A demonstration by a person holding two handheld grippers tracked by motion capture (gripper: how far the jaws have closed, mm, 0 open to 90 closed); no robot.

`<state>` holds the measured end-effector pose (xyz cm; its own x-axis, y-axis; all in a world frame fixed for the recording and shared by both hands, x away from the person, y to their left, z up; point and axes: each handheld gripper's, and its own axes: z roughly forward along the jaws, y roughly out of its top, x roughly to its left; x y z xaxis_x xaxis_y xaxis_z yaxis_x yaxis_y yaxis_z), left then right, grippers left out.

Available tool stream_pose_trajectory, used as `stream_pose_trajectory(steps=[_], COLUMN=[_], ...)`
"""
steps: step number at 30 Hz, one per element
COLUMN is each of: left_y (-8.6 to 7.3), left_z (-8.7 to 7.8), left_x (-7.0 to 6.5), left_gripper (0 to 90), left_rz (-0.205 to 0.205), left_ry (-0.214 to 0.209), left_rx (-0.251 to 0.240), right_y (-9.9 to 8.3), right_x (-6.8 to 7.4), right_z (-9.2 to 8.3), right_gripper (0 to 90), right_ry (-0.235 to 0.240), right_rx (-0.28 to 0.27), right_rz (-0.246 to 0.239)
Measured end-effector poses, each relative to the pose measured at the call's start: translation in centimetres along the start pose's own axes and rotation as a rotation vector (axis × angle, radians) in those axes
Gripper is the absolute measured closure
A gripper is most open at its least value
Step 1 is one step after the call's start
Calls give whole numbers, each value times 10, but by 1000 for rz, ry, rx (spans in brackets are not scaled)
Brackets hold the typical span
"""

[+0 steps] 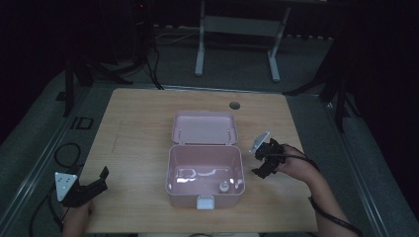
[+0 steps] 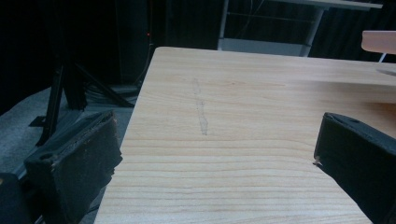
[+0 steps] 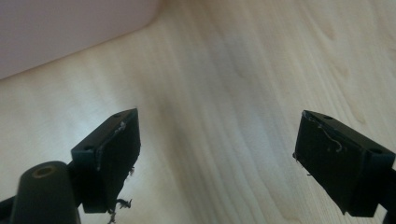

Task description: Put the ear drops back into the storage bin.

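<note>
One pink plastic box (image 1: 205, 175) sits open near the middle of the wooden surface (image 1: 133, 128), toward the person's edge, its hinged lid (image 1: 204, 127) laid back flat behind it. Inside the box, by the front wall, stands a small pale object (image 1: 223, 187), perhaps a little bottle or knob; the dim light leaves it unclear. A white latch (image 1: 205, 202) hangs at the middle of the front wall.

The right claw (image 1: 262, 159) hovers just beside the box's right wall, held in a hand (image 1: 295, 167), apart from the box. In the right gripper view its jaws stand wide apart with bare wood grain between them, and a corner of the pink box (image 3: 70, 28) shows at the upper left.

The left claw (image 1: 97, 181) is at the front left corner of the surface, well apart from the box. In the left gripper view its jaws are likewise spread wide and hold nothing, one jaw hanging past the surface's left edge.
</note>
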<state>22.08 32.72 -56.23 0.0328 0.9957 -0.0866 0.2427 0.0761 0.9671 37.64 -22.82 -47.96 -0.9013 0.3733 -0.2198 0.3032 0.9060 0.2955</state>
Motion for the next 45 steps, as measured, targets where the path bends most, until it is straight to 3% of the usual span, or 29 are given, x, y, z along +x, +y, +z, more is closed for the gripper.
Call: stream_pose_trajectory(steps=[6,17,19,26,32,45], left_y=[0,0,0,0,0,0], left_z=[0,0,0,0,0,0], left_x=[0,0,0,0,0,1], left_gripper=[5,5,5,5,5,5], left_rz=[-2,0,-5,-5,-4,-10], left_ry=[-1,1,0,1,1,0], left_rx=[-1,0,2,0,0,4], right_y=[-15,-51,-62,-81,-93,-113], right_x=[2,6,5,1,3,0], right_z=[13,27,29,29,36,38], right_gripper=[140,134,134,134,124,129], right_ry=[-103,-188,-227,-302,-304,-251], right_rx=[-73,-167,-189,-276,-284,-425], right_rz=[92,233,290,421,475,645])
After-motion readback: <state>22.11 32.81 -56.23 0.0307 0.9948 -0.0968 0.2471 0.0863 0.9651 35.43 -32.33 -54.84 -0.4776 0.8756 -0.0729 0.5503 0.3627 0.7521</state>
